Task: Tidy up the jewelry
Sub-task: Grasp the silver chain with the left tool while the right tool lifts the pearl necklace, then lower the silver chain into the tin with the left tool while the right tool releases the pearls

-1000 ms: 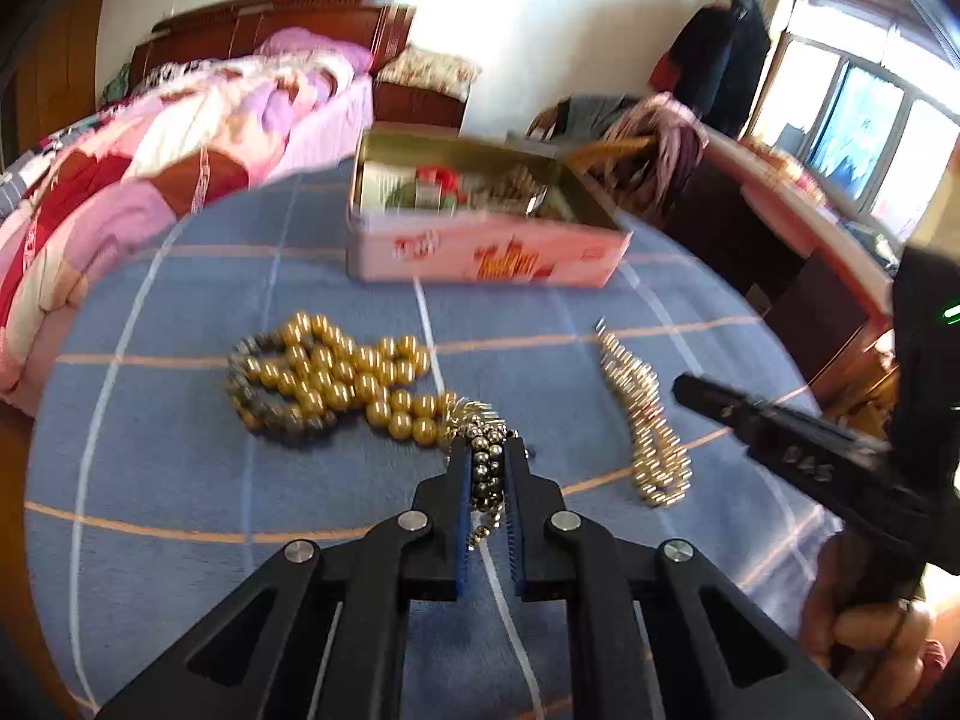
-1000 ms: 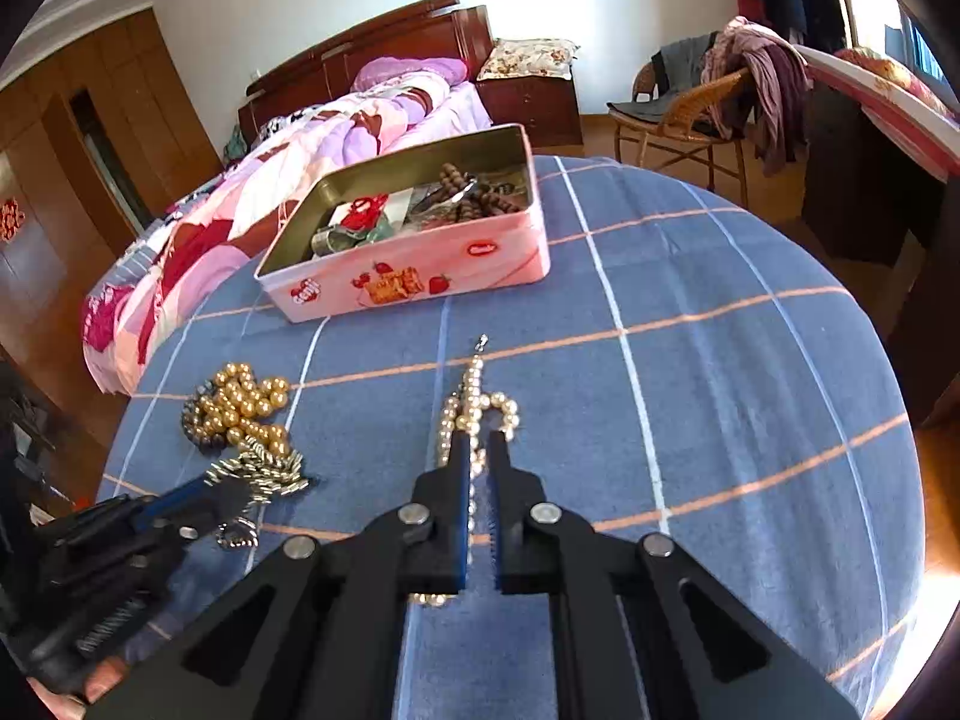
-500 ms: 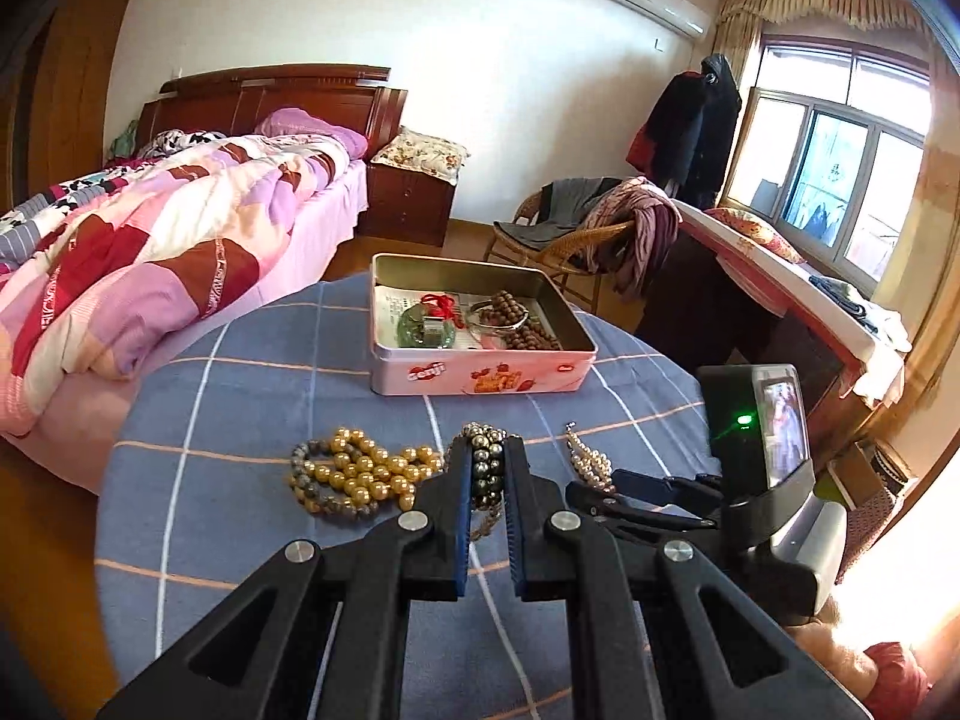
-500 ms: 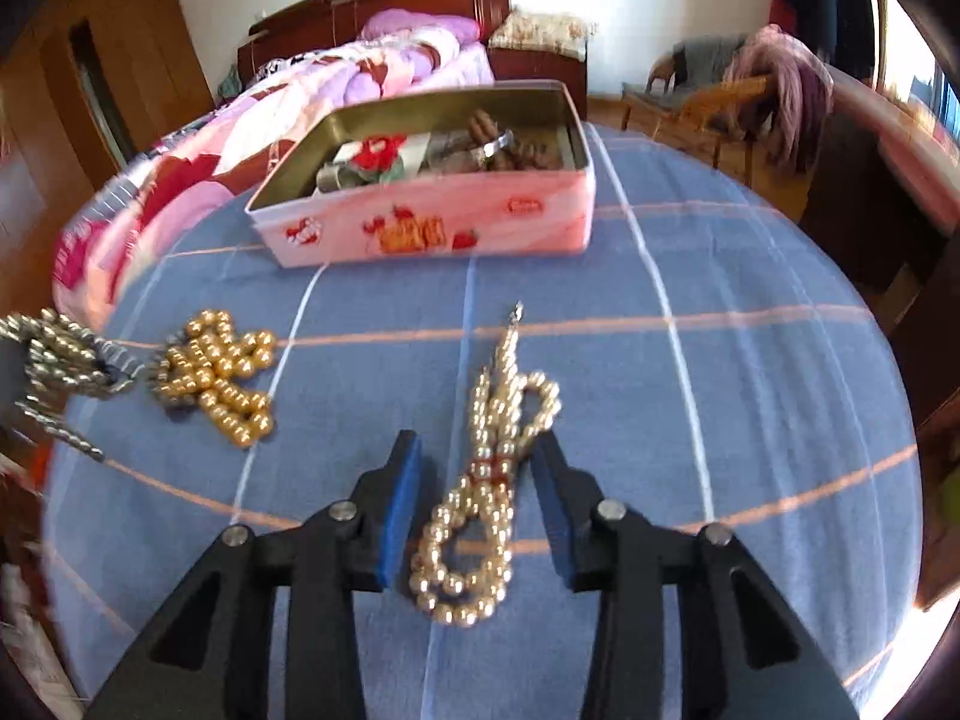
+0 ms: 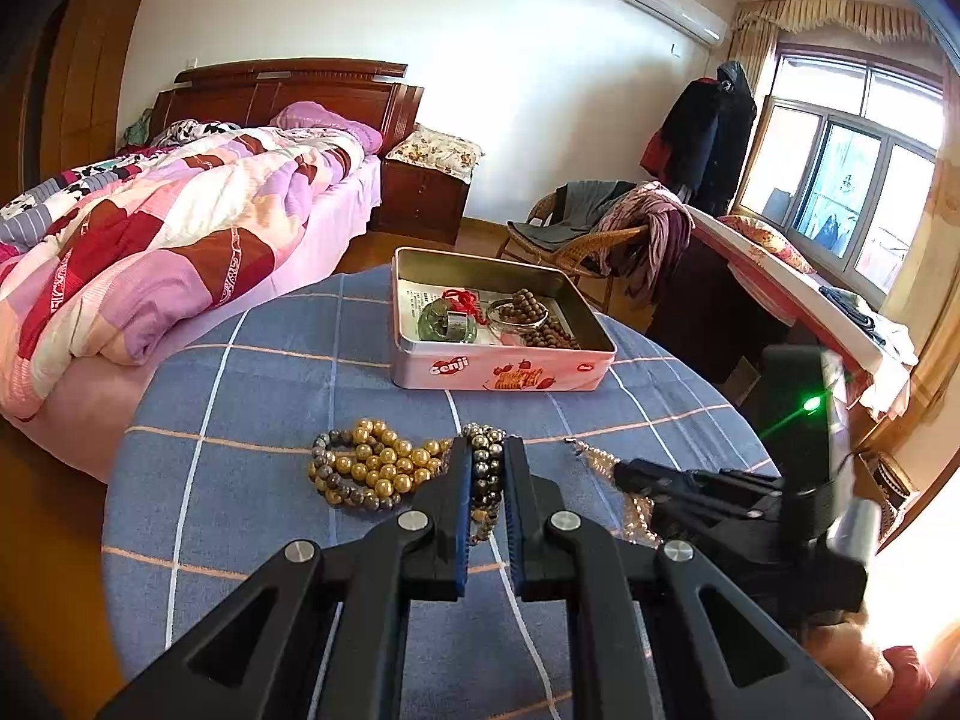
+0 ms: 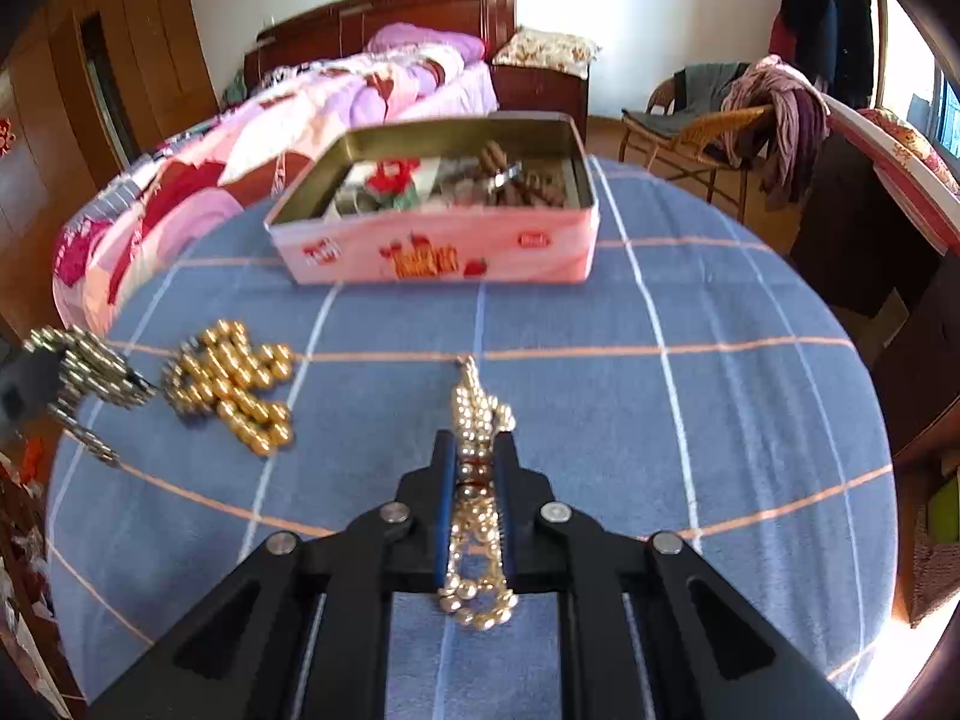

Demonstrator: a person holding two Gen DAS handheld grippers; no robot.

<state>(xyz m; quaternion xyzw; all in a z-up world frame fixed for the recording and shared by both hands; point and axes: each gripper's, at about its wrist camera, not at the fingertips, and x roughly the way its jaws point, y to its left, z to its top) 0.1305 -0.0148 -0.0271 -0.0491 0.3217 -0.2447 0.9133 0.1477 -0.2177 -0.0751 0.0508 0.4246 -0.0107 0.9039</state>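
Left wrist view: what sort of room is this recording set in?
Most likely a home bedroom: a wooden-headboard bed with a pink patchwork quilt, a wicker chair draped with clothes, and a white wall-mounted air conditioner surround the blue checked round table.

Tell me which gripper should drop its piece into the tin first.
Left, probably. The left gripper is shut on the dark bead bracelet, already lifted. The right gripper closes around the pearl strand, which seems to lie on the tablecloth. The tin lies ahead.
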